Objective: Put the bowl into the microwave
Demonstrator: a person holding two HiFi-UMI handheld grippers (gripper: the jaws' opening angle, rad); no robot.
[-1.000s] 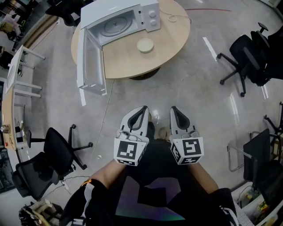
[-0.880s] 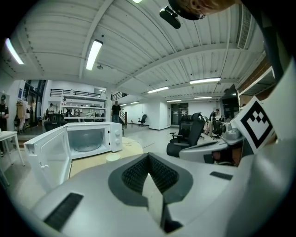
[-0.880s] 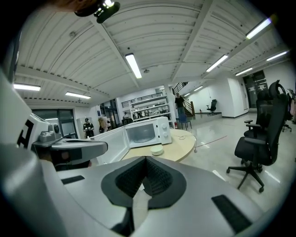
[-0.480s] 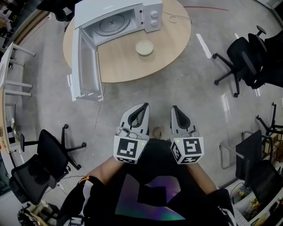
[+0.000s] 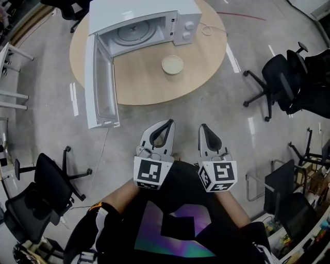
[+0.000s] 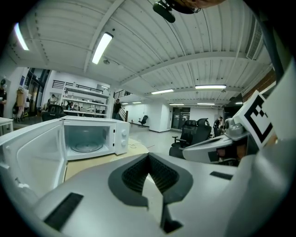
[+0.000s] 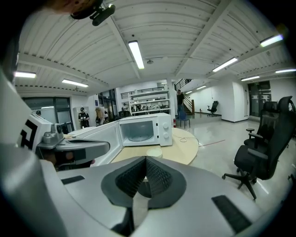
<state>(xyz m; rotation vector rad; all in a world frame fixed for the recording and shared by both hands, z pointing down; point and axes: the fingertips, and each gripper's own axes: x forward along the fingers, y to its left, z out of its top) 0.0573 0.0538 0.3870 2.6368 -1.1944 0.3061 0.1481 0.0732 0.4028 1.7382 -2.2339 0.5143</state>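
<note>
Bowl (image 5: 171, 64) is sitting upright on the round wooden table (image 5: 154, 85), just in front of the microwave (image 5: 147, 13), whose door (image 5: 103, 82) is standing wide open toward the person. The left gripper (image 5: 168, 124) and right gripper (image 5: 202, 127) are hanging well short of the table, jaws pressed together on nothing. The approach is calling for stepping closer, spreading one claw early and taking the rim squarely, keeping the bowl level through the opening. A glossy grey floor (image 5: 206, 111) is spreading around the table, with office chairs (image 5: 281, 82) standing well apart on either side.
</note>
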